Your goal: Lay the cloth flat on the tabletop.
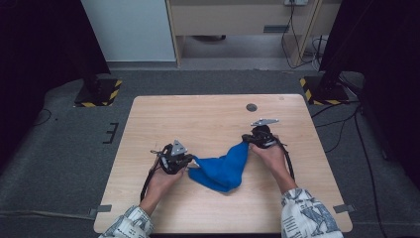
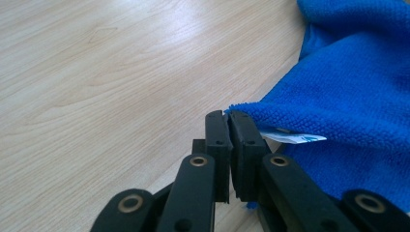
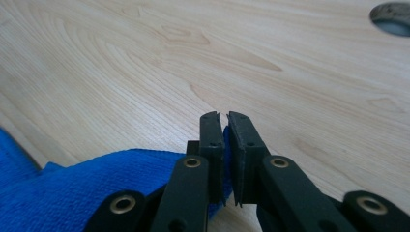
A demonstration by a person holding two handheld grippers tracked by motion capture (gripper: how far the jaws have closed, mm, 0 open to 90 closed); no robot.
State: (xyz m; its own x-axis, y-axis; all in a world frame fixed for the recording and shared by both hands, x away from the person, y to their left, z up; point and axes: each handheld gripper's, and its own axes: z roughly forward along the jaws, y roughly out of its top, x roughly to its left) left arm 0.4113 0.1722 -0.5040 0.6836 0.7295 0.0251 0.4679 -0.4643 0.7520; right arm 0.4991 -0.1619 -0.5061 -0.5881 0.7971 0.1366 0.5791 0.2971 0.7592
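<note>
Lying bunched on the pale, smooth wooden table (image 1: 208,119), between both grippers: a fuzzy blue cloth (image 1: 223,168). Pinching one corner tight, the left gripper (image 2: 227,116), with a small white tag (image 2: 295,138) peeking out in its own view. Clamping the far corner, lifted a little, the right gripper (image 3: 221,118), with a round grey hole (image 3: 394,17) showing in the wood.

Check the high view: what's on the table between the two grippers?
Just the blue cloth, spanning from the left gripper to the right gripper in the high view. Each gripper is shut on a corner of it.
</note>
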